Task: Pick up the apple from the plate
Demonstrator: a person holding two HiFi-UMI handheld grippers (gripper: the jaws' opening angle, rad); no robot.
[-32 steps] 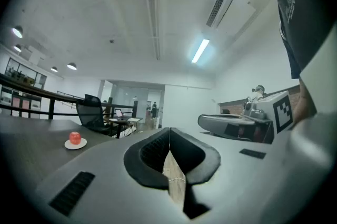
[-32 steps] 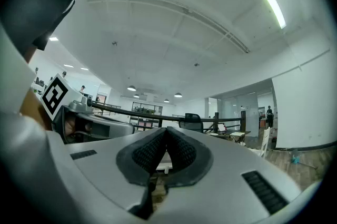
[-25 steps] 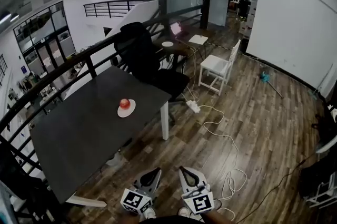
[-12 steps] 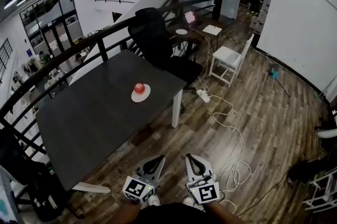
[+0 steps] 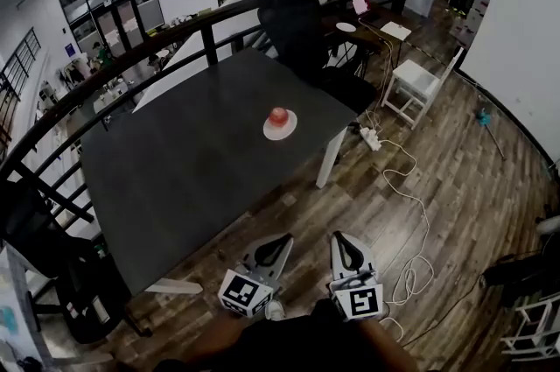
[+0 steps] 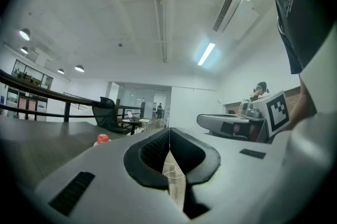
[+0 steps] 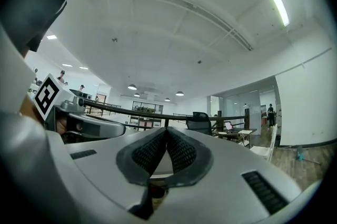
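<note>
The wooden plank floor [image 5: 455, 186] fills the right and lower part of the head view. A white cable [image 5: 411, 208] snakes across it from a power strip [image 5: 369, 138]. A large dark rectangular surface [image 5: 175, 169] takes up the left and centre, set at an angle, with one white leg [image 5: 325, 171] showing at its right corner. A dark railing [image 5: 166, 33] curves behind it along the upper left. A black office chair [image 5: 302, 24] stands at its far end near the top centre, and a white chair [image 5: 418, 84] stands further right on the floor.

Both tools sit at the bottom centre, short of the surface's near edge and well apart from the fruit. The left hand-held gripper [image 5: 280, 241] is clenched, and its own view shows the pads pressed together with nothing between them. The right hand-held gripper [image 5: 343, 239] is also clenched and empty, its ribbed pads meeting at the tip (the marker cubes sit just below each).

A small white plate [image 5: 281, 131] lies on the surface toward its right end, right of centre in the frame. The red apple [image 5: 278, 116] sits on that plate, probably upright, though it is too small to tell. In the left gripper view it shows as a red dot at mid-left.
</note>
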